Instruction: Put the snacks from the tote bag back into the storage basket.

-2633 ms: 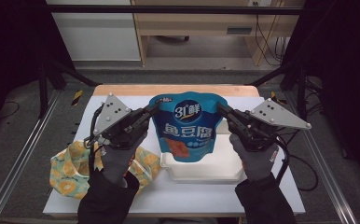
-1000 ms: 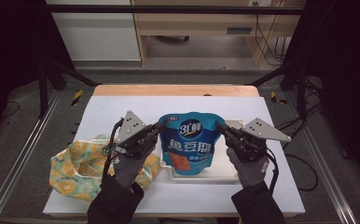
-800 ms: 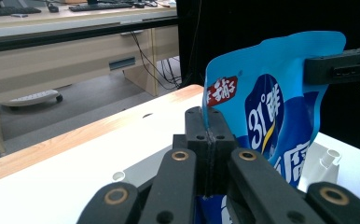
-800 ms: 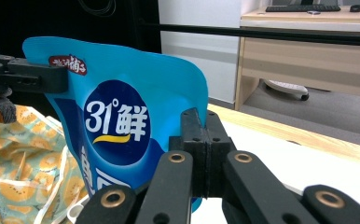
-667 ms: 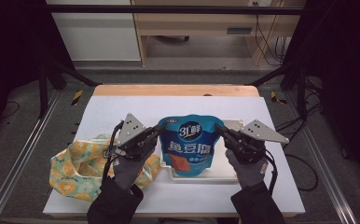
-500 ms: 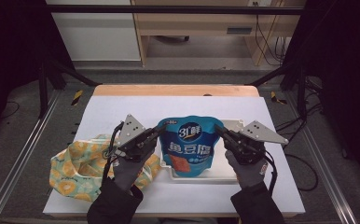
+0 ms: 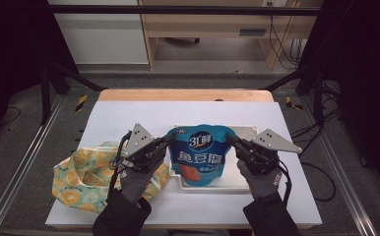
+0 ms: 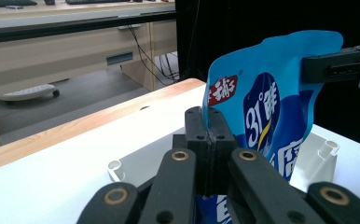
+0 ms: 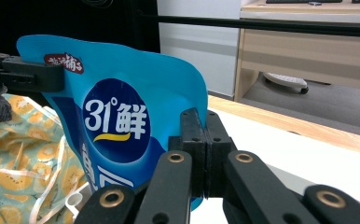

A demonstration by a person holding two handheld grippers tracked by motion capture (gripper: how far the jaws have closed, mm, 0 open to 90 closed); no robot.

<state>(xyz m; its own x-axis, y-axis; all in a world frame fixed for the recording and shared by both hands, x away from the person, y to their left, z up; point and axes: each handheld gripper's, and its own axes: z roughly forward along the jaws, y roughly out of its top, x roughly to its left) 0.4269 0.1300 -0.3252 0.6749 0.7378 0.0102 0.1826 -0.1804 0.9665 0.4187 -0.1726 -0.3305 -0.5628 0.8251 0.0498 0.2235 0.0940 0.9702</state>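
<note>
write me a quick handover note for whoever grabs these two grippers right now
Left gripper: shut on one top edge of the blue snack pouch.
Right gripper: shut on the pouch's opposite edge.
The pouch hangs upright between both, over the white tray on the table.
The yellow patterned fabric bag lies by the left hand, untouched.
Done: pouch gripped on both sides.
Left: probably getting the pouch into the bag, though nothing confirms this; keep both grips firm.
</note>
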